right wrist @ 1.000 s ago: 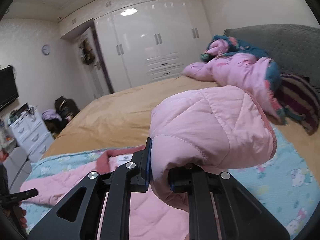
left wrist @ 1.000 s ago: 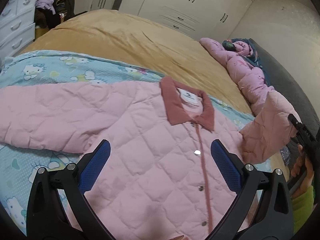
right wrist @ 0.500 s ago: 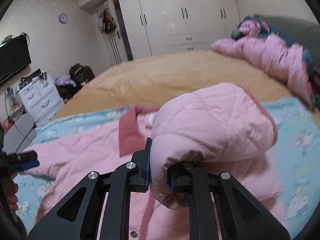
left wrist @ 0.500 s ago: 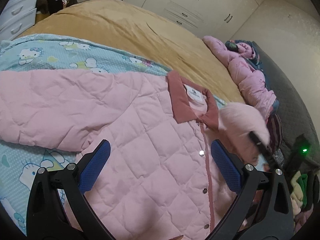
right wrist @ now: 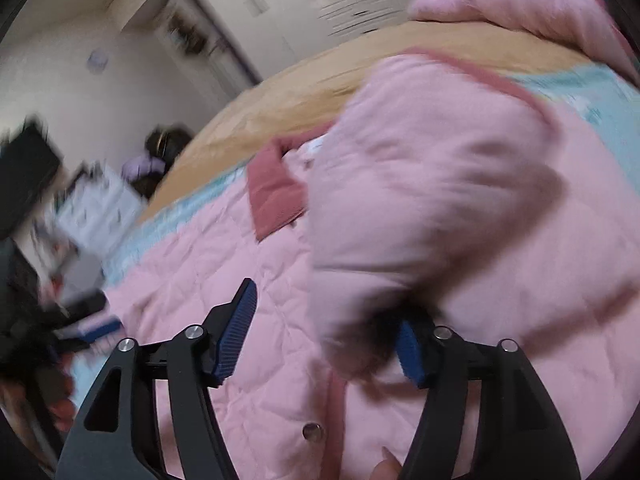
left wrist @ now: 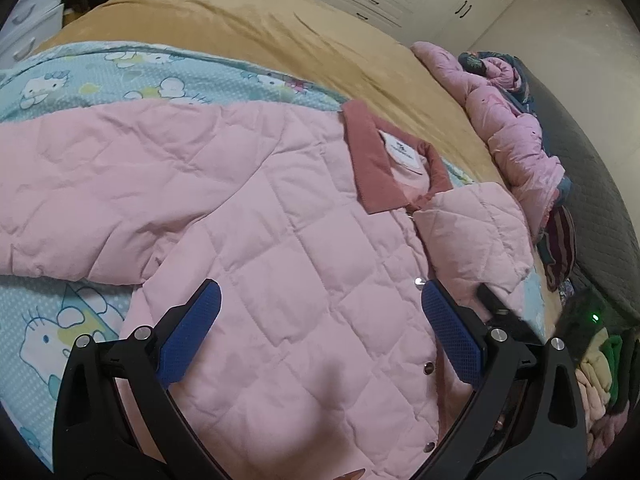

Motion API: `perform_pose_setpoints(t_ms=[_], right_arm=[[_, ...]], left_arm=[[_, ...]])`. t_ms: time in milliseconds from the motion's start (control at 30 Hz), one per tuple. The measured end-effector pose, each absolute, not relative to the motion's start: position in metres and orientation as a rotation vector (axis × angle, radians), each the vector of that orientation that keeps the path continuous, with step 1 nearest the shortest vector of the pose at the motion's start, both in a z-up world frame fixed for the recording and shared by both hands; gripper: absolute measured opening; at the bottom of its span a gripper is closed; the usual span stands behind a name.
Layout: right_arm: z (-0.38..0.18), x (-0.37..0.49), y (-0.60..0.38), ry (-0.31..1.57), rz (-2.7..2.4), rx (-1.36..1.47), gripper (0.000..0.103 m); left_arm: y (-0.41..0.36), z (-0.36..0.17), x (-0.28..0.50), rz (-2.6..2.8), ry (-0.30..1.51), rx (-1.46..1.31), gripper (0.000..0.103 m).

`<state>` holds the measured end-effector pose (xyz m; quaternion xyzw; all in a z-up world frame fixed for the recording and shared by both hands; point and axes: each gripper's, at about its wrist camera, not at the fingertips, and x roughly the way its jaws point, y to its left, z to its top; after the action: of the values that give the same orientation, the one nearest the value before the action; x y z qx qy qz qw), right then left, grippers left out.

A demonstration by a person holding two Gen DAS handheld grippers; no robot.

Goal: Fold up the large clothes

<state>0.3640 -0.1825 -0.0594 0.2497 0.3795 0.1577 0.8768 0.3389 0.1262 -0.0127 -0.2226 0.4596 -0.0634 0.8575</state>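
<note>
Bed (left wrist: 280,24), one pink jacket (left wrist: 288,264) (sleeve folded), two grippers

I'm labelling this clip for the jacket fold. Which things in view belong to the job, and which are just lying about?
Part of the job:
- pink quilted jacket
- its folded-over sleeve
- left gripper, open
- right gripper, just opened

Lying about:
- cartoon-print blanket
- heap of pink clothes
- white drawers

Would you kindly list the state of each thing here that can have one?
Pink jacket: spread flat on the bed, snapped shut, collar up.
Folded sleeve: laid over the jacket's front, between the right gripper's jaws, not pinched.
Other sleeve: stretched out sideways, unfolded.
Left gripper: open, empty, above the jacket.
Right gripper: open, jaws just opened.
</note>
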Motion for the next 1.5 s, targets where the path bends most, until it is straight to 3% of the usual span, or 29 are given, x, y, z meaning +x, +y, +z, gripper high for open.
perform_pose_setpoints(t_ms=[100,133,167,267,600,933,1000,1233,1267,1367,1433,1500], right_arm=[[-0.06,0.362,-0.209,0.744,0.284,0.653,0.069],[-0.059,0.365,-0.215,0.734,0.268,0.682,0.064],[-0.057,0.367,-0.217,0.726,0.259,0.678,0.034],[-0.04,0.366,-0.202,0.672,0.286,0.589,0.029],[-0.028,0.343,-0.101,0.681,0.507,0.167,0.03],[-0.044,0.326,-0.071,0.834,0.672,0.104,0.051],[-0.043,0.319,-0.074,0.849,0.676,0.113,0.062],[-0.031,0.303,-0.119,0.851,0.613,0.223,0.063],[-0.028,0.3,-0.125,0.842,0.602,0.231,0.063],[-0.021,0.293,-0.149,0.814,0.567,0.26,0.063],[-0.018,0.286,-0.164,0.798,0.537,0.28,0.063],[-0.017,0.283,-0.177,0.792,0.516,0.306,0.063]], left_arm=[[0.13,-0.015,0.34,-0.137,0.967,-0.499,0.094],[0.131,-0.015,0.34,-0.14,0.966,-0.509,0.094],[0.131,-0.014,0.34,-0.141,0.966,-0.513,0.094],[0.134,-0.012,0.339,-0.146,0.959,-0.527,0.094],[0.165,-0.019,0.341,-0.184,0.908,-0.713,0.094],[0.158,-0.047,0.354,-0.264,0.96,-0.826,0.094],[0.152,-0.055,0.357,-0.287,0.981,-0.843,0.094],[0.134,-0.062,0.364,-0.342,0.957,-0.824,0.094],[0.131,-0.062,0.364,-0.354,0.945,-0.815,0.092],[0.117,-0.06,0.366,-0.34,0.948,-0.728,0.065],[0.109,-0.064,0.368,-0.347,0.964,-0.705,0.057],[0.1,-0.067,0.369,-0.333,0.971,-0.671,0.023]])
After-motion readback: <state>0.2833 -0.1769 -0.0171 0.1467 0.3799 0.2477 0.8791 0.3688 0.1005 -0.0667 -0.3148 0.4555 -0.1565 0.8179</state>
